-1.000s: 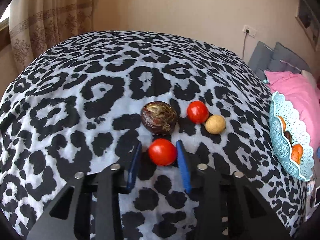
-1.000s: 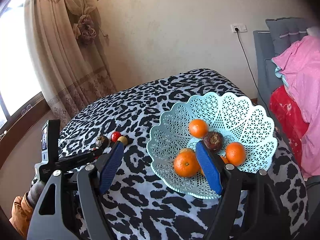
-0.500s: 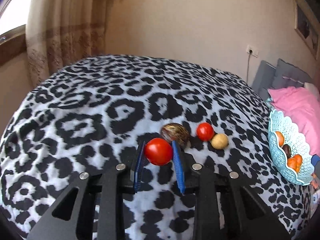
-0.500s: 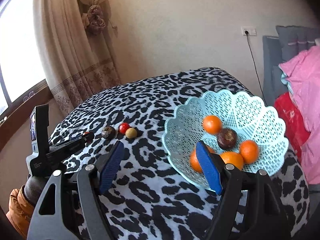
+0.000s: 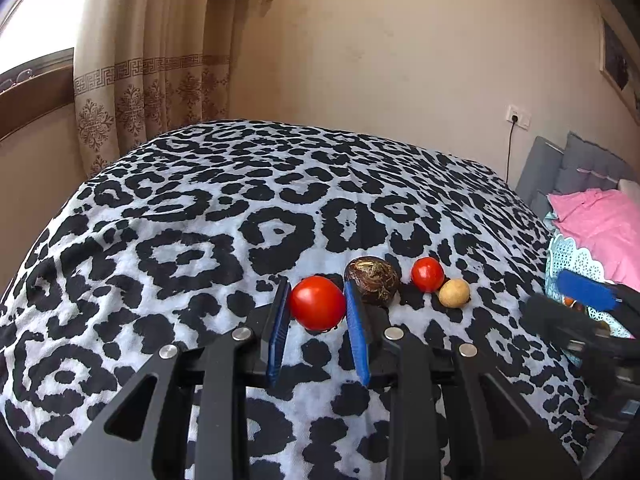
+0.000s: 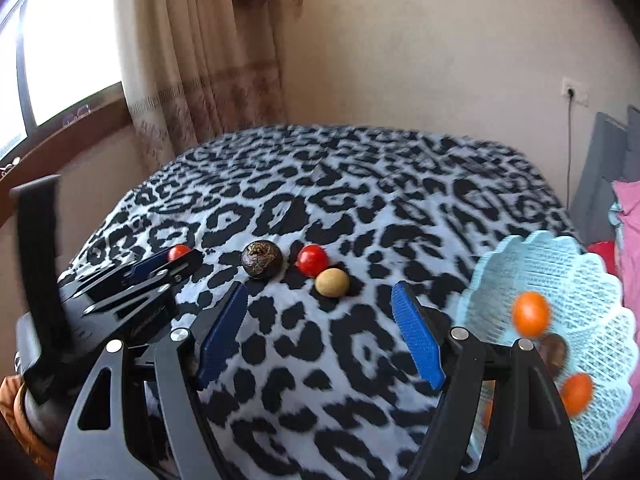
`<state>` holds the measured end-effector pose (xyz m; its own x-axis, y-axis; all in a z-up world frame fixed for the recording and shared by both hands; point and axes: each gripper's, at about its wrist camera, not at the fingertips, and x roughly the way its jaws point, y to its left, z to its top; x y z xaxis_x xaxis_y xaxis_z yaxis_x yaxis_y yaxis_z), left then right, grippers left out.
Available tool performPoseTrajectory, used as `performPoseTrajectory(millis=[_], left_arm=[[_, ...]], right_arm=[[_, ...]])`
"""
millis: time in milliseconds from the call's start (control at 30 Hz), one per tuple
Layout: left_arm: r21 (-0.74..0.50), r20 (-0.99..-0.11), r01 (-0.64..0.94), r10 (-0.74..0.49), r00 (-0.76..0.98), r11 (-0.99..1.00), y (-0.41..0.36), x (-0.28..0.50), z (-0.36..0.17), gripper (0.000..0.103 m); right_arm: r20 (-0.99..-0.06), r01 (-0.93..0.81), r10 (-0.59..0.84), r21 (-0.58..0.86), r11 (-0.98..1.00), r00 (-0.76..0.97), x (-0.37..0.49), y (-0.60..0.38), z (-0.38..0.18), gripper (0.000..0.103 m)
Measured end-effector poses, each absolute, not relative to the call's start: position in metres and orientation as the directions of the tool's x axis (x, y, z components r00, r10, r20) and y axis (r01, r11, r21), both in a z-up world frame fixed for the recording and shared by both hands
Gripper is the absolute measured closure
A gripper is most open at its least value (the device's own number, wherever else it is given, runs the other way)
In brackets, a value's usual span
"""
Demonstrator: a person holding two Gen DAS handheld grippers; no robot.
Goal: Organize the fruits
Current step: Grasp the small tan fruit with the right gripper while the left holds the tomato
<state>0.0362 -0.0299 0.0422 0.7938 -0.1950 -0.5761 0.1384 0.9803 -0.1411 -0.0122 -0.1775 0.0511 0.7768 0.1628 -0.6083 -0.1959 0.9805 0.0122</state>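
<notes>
Tomato (image 5: 318, 302) was pinched between the left gripper's (image 5: 316, 306) jaws, above the leopard-print cloth (image 5: 240, 216). Right gripper (image 6: 320, 312) stood spread and empty beside the basket (image 6: 560, 272). Risk: the smooth, round skin could slip from a light pinch during carriage, or bruise if squeezed harder.

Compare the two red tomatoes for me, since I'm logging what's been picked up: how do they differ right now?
The held tomato sits clamped between the left claw pads, while the loose tomato lies free on the leopard-print cover. The held tomato touches no other fruit; the loose tomato sits against a small tan fruit. Both are round, glossy and red.
</notes>
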Motion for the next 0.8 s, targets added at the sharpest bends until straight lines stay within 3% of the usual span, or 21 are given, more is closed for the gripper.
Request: performPoseTrajectory(millis=[300, 700, 800], left_arm=[[-0.166, -0.58, 0.1, -0.179, 0.795, 0.981, -0.022, 0.037, 0.043, 0.076], [-0.173, -0.591, 0.093, -0.179, 0.786, 0.981, -0.023, 0.037, 0.039, 0.076], [-0.179, -0.598, 0.089, -0.18, 0.781, 0.98, -0.022, 0.039, 0.037, 0.075]], right_arm=[[-0.67, -0.168, 0.085, -0.059, 0.984, 0.737, 0.036, -0.161, 0.032, 0.027], [-0.72, -0.147, 0.087, -0.021, 0.989, 0.688, 0.072, -0.167, 0.008, 0.028], [-0.729, -0.149, 0.081, -0.029, 0.988, 0.68, 0.08, -0.166, 0.004, 0.036]])
